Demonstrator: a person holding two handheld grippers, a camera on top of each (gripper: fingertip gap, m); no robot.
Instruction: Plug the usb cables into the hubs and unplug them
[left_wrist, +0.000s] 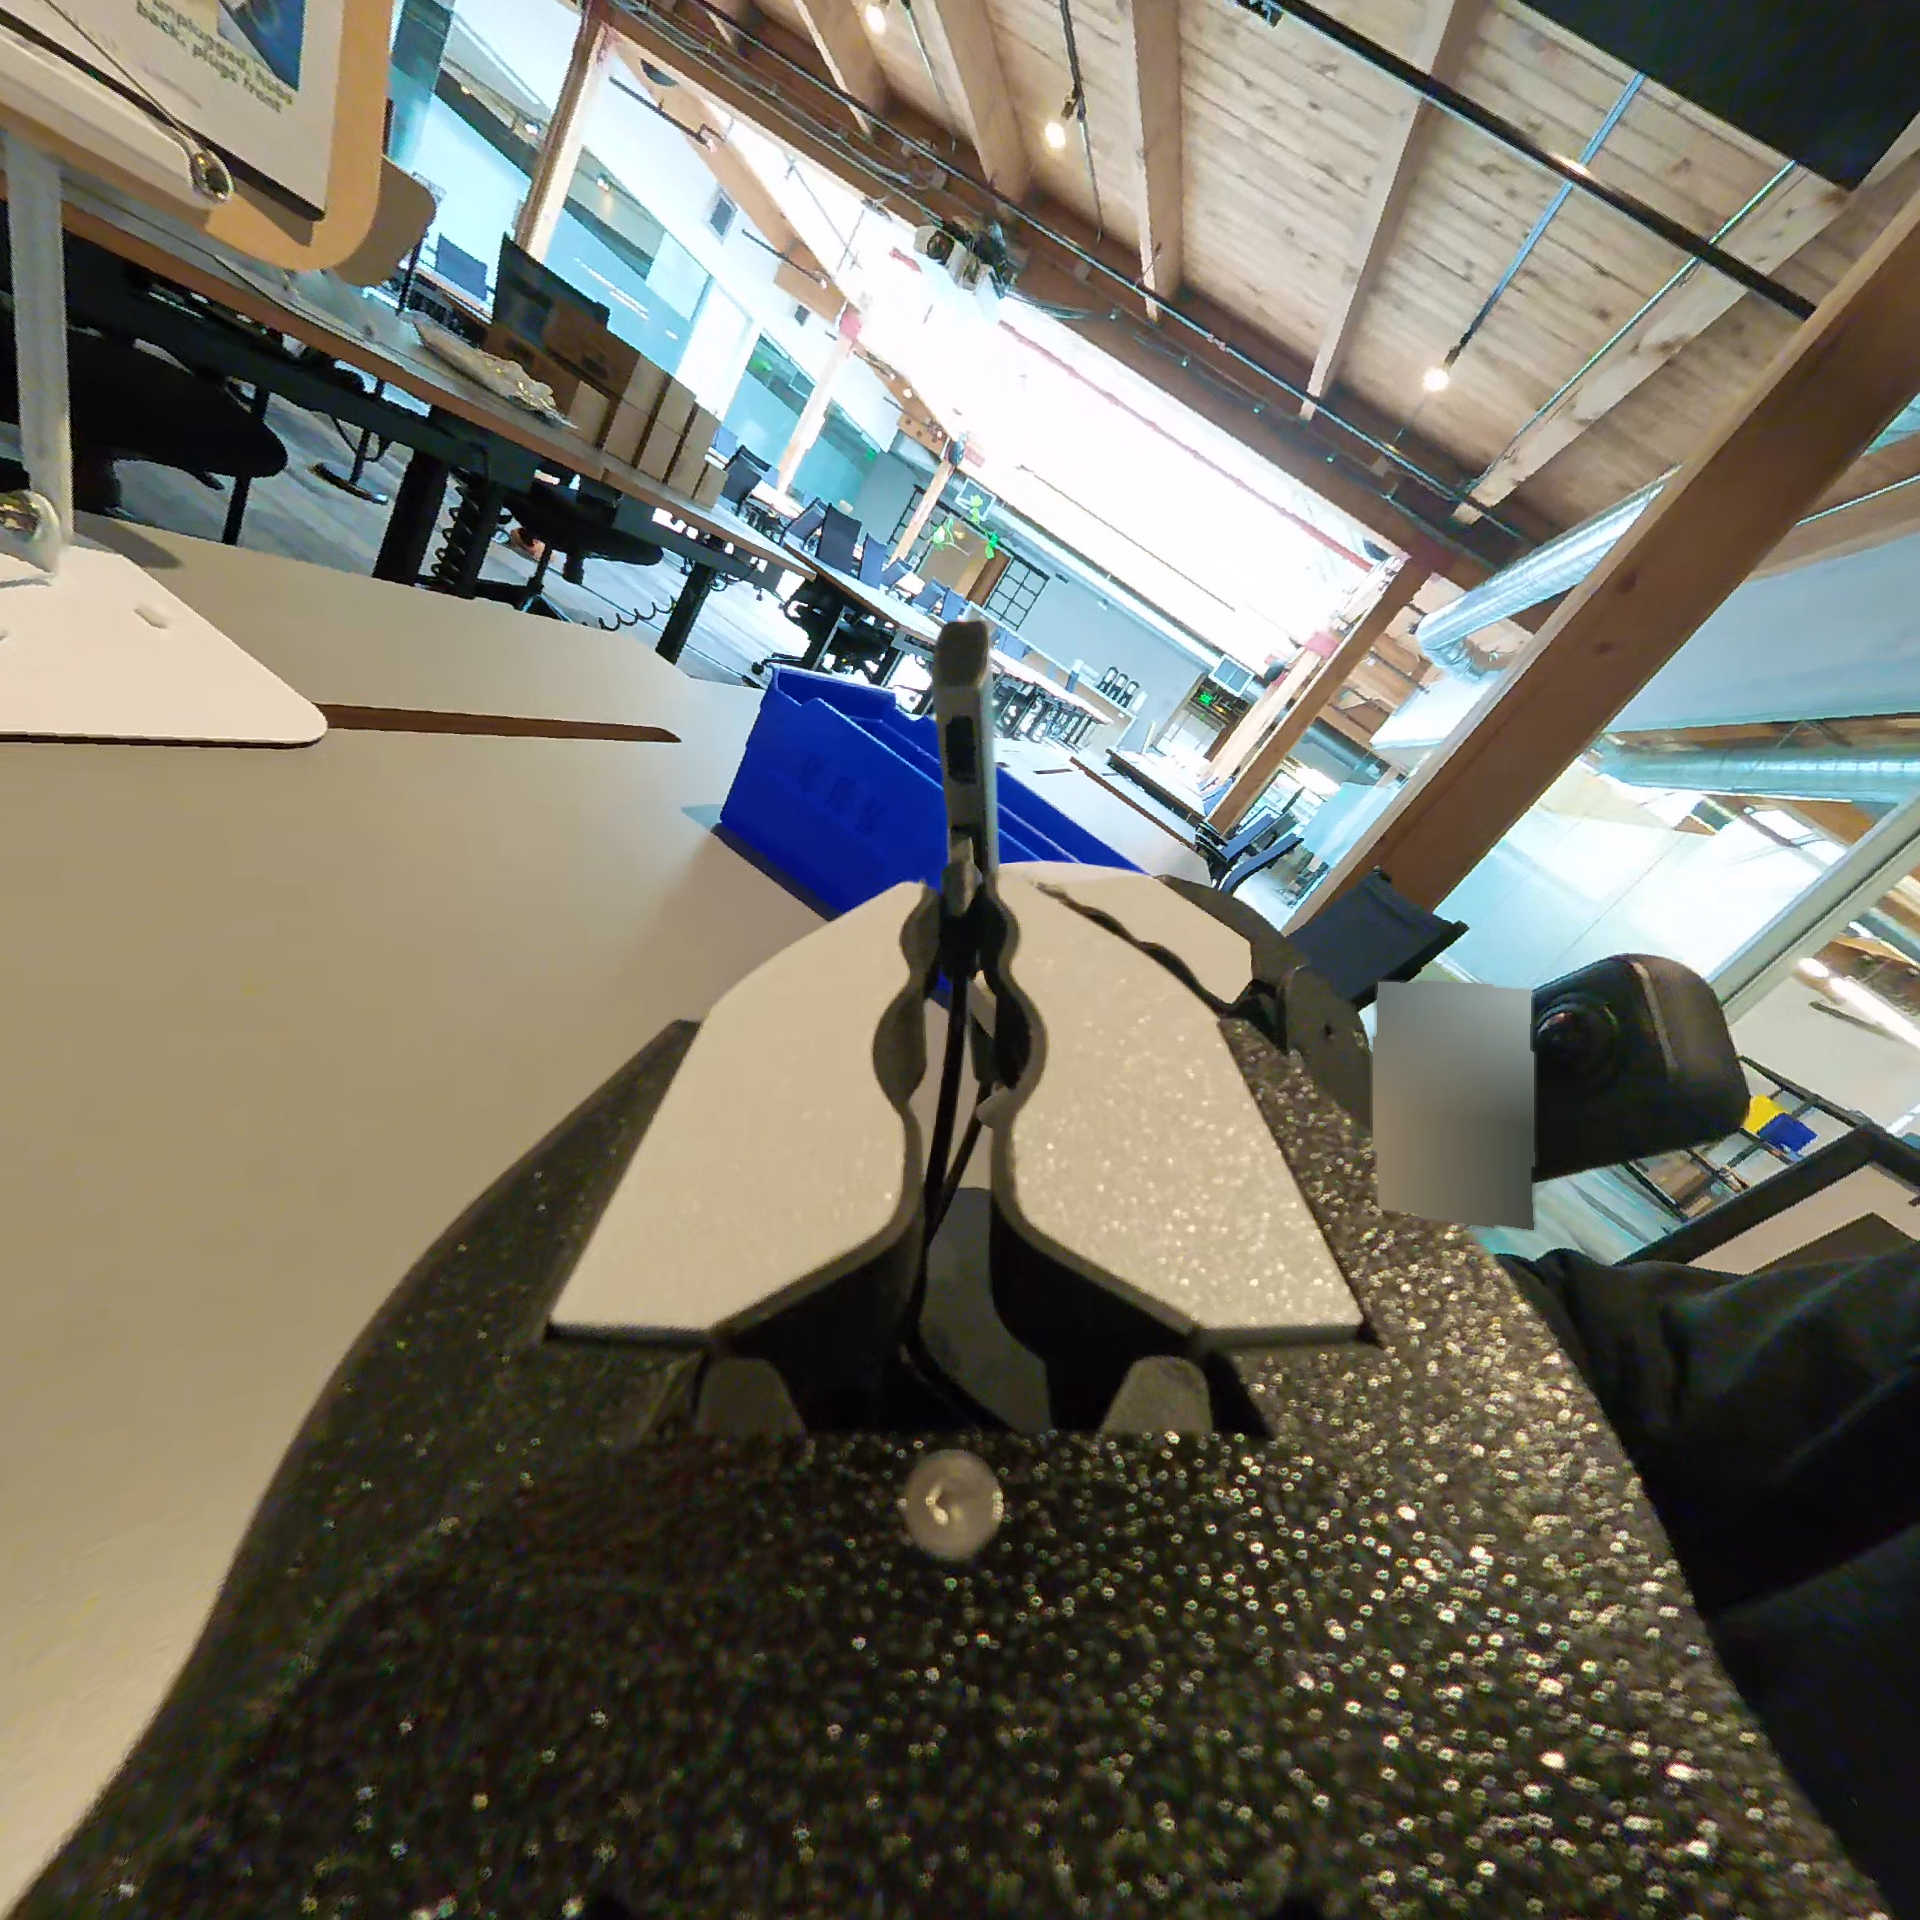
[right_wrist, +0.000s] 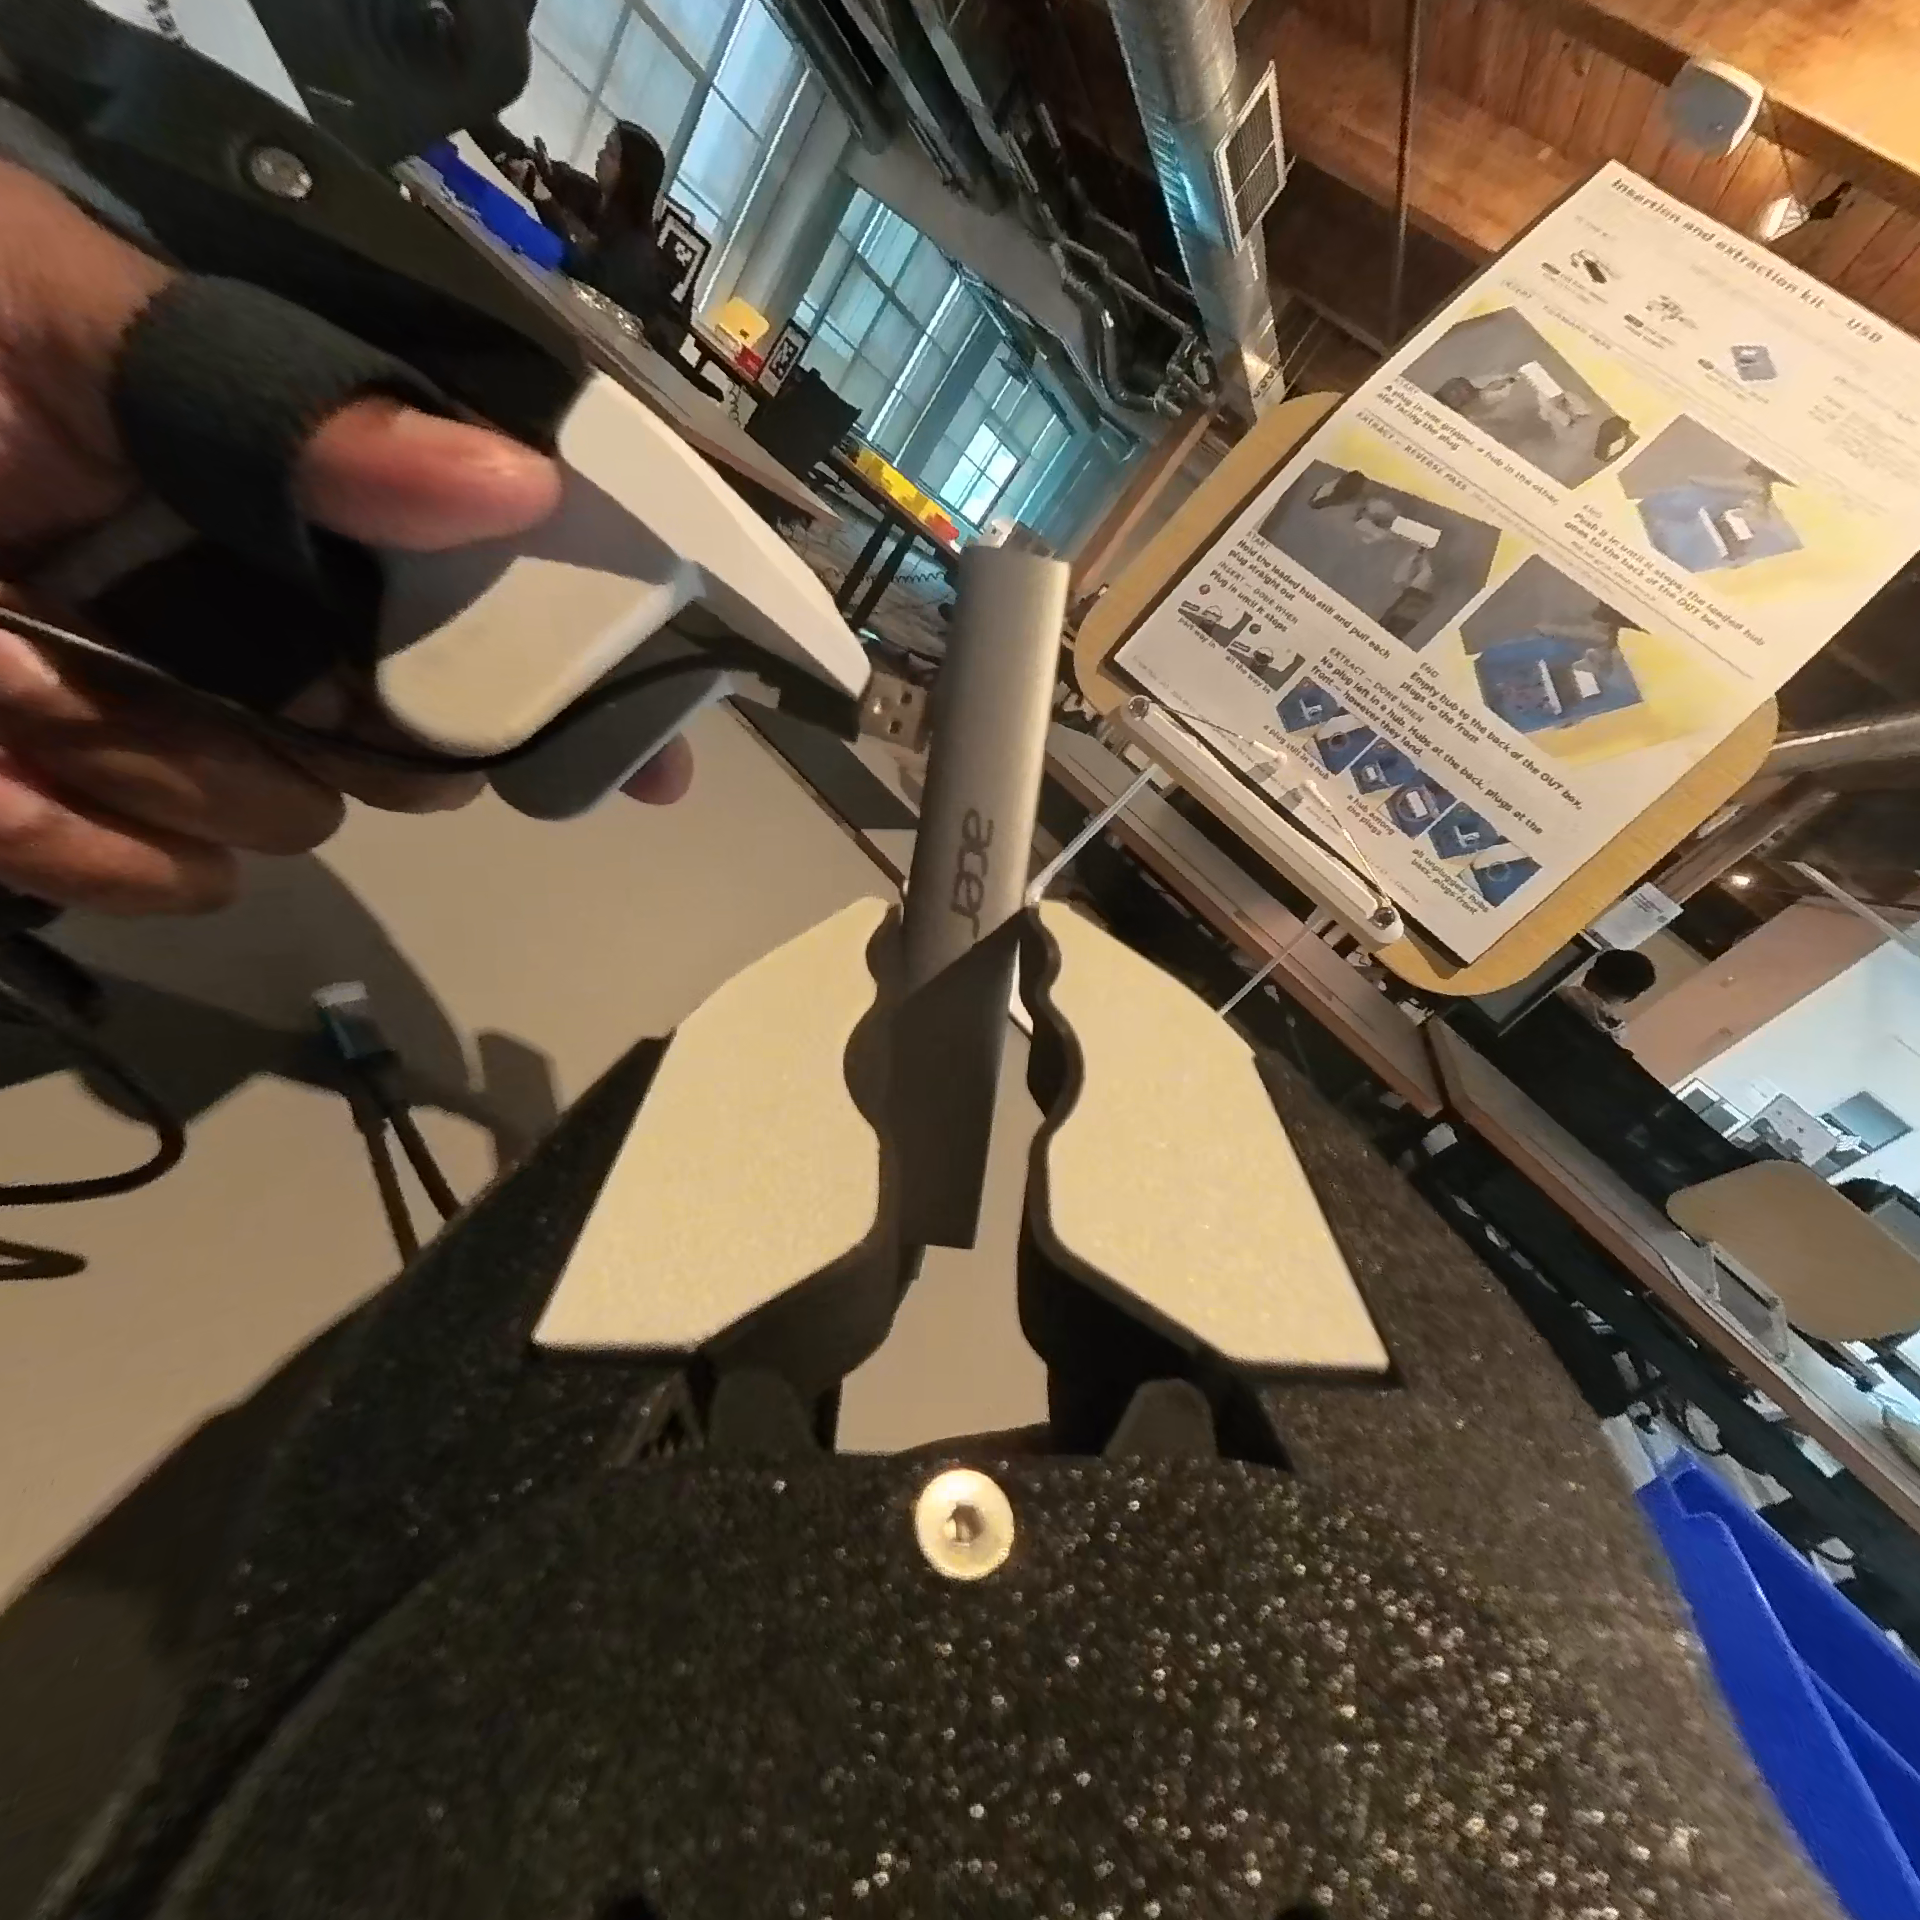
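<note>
Right gripper (right_wrist: 961, 914) is clamped on a grey USB hub (right_wrist: 982, 769), a slim bar standing up out of the fingertips, tilted slightly right, its lower part sunk between the two pale finger pads (right_wrist: 727, 1143). Left gripper (left_wrist: 971, 899) is closed on a USB cable (left_wrist: 961, 1049): in the left wrist view a thin black cord runs up the narrow gap between the pads and ends in a dark plug body (left_wrist: 966, 748) sticking up past the tips. In the right wrist view the left gripper (right_wrist: 852, 681) comes in from upper left, held by a hand (right_wrist: 156, 582) in a black fingerless glove, and its metal USB plug (right_wrist: 894, 715) points right, tip just beside the hub's side, contact or not unclear. Another black cable with a plug end (right_wrist: 348, 1023) lies loose on the grey tabletop (right_wrist: 571, 904) at lower left, apart from both grippers. Blue bin (left_wrist: 831, 790) sits on the tabletop beyond the left gripper; a blue bin corner (right_wrist: 1808, 1683) also shows at lower right in the right wrist view. An instruction sheet on a wooden board (right_wrist: 1455, 582) stands on a white stand (right_wrist: 1262, 810) behind the hub. Open office with desks and timber ceiling in the background.
</note>
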